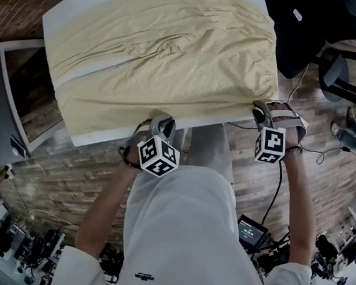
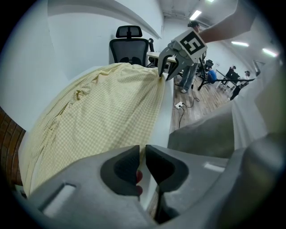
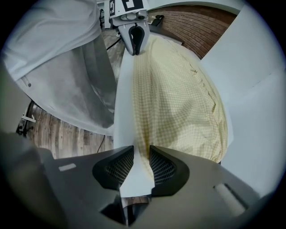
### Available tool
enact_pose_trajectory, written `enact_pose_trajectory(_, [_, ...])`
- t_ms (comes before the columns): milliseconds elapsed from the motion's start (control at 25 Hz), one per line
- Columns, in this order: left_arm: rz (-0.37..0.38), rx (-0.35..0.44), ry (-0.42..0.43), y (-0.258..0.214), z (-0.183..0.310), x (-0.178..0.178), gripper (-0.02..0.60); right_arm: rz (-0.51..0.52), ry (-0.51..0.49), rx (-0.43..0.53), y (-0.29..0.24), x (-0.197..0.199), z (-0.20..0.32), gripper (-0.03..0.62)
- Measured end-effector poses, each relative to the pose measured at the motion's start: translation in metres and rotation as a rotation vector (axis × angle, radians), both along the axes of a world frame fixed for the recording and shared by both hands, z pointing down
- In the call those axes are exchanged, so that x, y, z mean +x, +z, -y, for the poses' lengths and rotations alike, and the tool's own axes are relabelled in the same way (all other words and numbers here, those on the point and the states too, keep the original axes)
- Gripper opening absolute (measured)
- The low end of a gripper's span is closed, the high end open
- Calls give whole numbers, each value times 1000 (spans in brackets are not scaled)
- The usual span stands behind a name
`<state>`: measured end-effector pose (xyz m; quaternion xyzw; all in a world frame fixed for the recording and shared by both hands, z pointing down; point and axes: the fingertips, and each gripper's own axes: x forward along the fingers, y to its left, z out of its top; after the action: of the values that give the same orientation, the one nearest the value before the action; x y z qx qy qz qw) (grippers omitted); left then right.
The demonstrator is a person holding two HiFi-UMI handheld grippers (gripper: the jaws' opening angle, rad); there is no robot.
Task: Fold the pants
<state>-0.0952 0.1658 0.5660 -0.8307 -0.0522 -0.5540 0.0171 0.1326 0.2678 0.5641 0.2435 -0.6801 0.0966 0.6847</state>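
Pants (image 1: 168, 50) lay spread on the white table (image 1: 72, 6), hem along its near edge. Left gripper (image 2: 142, 156) pinched that hem, jaws nearly together. Right gripper (image 3: 140, 161) stood spread astride cloth and table edge, likely readying a matching hold for the fold.

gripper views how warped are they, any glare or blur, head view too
Left gripper view: heavy fisheye with black corners, ceiling lights blown out, near jaws soft while the pants are sharp. Right gripper view: same dark rim, table outline bowed. Head view: even light, no glare, edges curved.
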Motion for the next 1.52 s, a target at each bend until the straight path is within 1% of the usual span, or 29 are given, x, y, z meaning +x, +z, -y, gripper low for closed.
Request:
enact_pose_trajectory(120, [-2, -3, -1, 0, 0, 1, 49, -10, 6, 5, 1, 2, 1, 116])
enact_pose_trajectory(160, [0, -7, 4, 0, -1, 0, 53, -15, 10, 12, 0, 3, 2, 94])
enact_pose_trajectory(200, [2, -13, 9, -1, -2, -1, 71, -18, 15, 21, 0, 3, 3, 32])
enact_pose_trajectory(240, [5, -18, 12, -1, -3, -1, 92, -17, 24, 30, -1, 4, 4, 6])
enact_pose_trajectory(280, [7, -19, 15, -1, -4, -1, 108, -11, 36, 40, -3, 5, 5, 6])
enact_pose_trajectory(400, [7, -10, 8, 0, -2, -1, 116, 26, 100, 83, -12, 7, 10, 6])
enact_pose_trajectory(600, [6, -9, -18, 1, -1, -1, 115, 142, 264, 154, -30, 11, 19, 6])
enact_pose_trajectory(720, [18, 2, -34, 1, -3, -2, 110, 181, 319, 177, -38, 13, 20, 8])
enact_pose_trajectory(880, [29, 22, -44, 1, -5, -2, 89, 205, 369, 215, -45, 15, 24, 8])
enact_pose_trajectory(1040, [23, 36, -56, 1, -5, -1, 87, 293, 475, 266, -61, 17, 35, 8])
enact_pose_trajectory(1080, [20, 44, -65, 0, -3, -2, 84, 300, 484, 272, -63, 18, 36, 8])
enact_pose_trajectory(1160, [15, 68, -88, -1, 3, -2, 6, 294, 474, 271, -65, 19, 36, 8])
enact_pose_trajectory(1200, [13, 67, -102, -2, 6, -1, 6, 285, 462, 267, -64, 18, 36, 8])
enact_pose_trajectory(1360, [8, 20, -154, -9, 14, 1, 6, 249, 425, 254, -62, 17, 32, 8])
enact_pose_trajectory(1520, [6, 12, -161, -23, 18, -1, 6, 226, 412, 256, -64, 15, 31, 8])
